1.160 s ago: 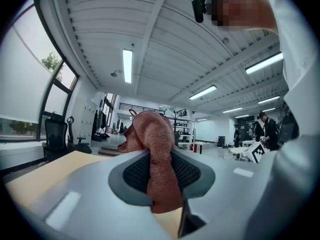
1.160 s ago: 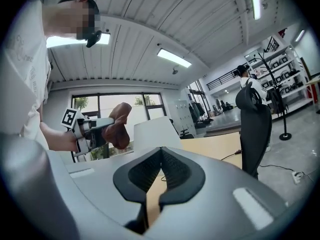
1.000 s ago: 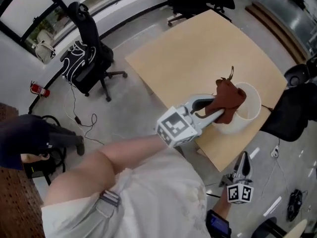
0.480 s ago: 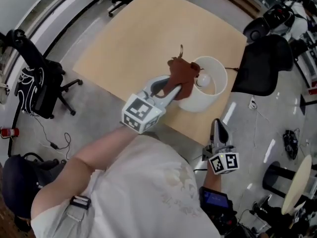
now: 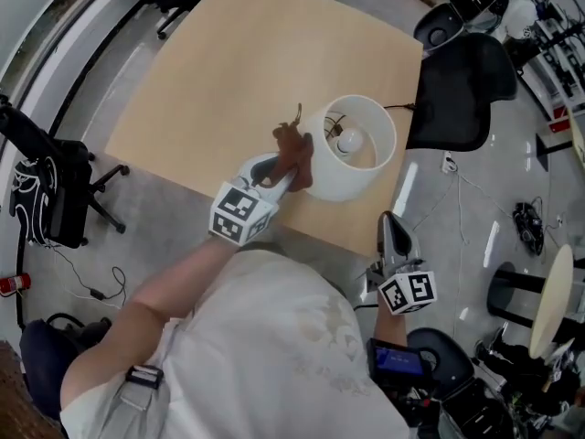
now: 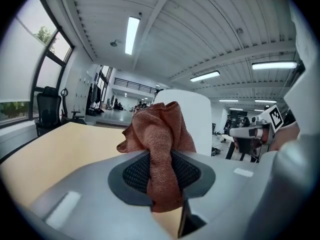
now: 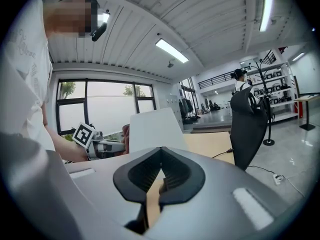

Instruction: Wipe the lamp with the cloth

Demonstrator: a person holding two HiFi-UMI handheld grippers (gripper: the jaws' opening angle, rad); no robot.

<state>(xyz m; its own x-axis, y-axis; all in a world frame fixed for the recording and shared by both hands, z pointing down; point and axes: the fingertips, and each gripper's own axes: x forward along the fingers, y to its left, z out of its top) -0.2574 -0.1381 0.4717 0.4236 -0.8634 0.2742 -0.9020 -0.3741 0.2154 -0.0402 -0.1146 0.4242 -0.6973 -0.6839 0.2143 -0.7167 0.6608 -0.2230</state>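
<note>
Right gripper [image 5: 395,238] hung off the near table edge, jaws closed together on nothing, and hadn't really moved over the last second, so it played no part in the wipe.

Left gripper [image 5: 291,167] stayed clamped on the cloth [image 5: 294,149], same bite throughout, with a rust-red wad bunched up past the pads. What changed: a second before, the cloth sat up at the rim of the lamp [image 5: 352,176]. It had since dropped down the shade's outer wall on the left and looked to be pressed against it.

I read that as one downward stroke done on that side only. The rest of the shade's outside looked still to do.

The lamp stood upright near the table [image 5: 228,62] front edge, bulb [image 5: 350,141] visible inside, cable [image 5: 402,108] running off towards the black chair [image 5: 457,90].
</note>
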